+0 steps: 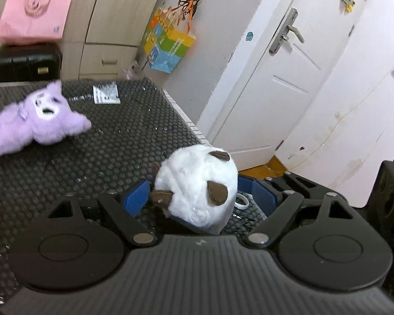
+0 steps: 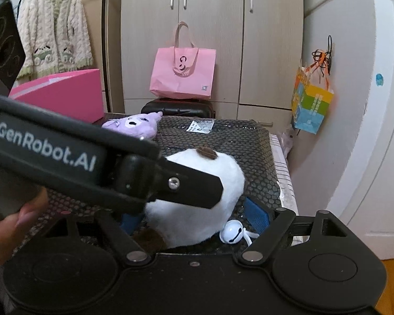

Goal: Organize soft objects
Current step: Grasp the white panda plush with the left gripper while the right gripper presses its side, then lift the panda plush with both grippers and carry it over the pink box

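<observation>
A round white plush toy point(image 1: 197, 181) with brown ears lies on the black honeycomb mat point(image 1: 105, 157) near its right edge. My left gripper point(image 1: 199, 194) stands open around it. Its left blue pad point(image 1: 135, 197) is against a brown ear and its right pad point(image 1: 262, 197) is clear of the fur. In the right wrist view the same white plush toy point(image 2: 191, 218) sits between the fingers of my open right gripper point(image 2: 194, 216). That gripper's right pad point(image 2: 257, 214) is apart from the toy, and the left gripper's black housing point(image 2: 47, 147) crosses in front. A purple plush toy point(image 1: 39, 120) lies at the mat's far left.
A small white bell point(image 2: 232, 233) on a cord lies beside the white toy. A white label point(image 1: 106, 94) is stuck to the mat's far side. Behind stand a black suitcase point(image 2: 176, 109) with a pink bag point(image 2: 182, 78) on it, a pink box point(image 2: 65, 92) and wardrobes. A white door point(image 1: 275, 78) is on the right. A hand point(image 2: 13, 225) holds the left gripper.
</observation>
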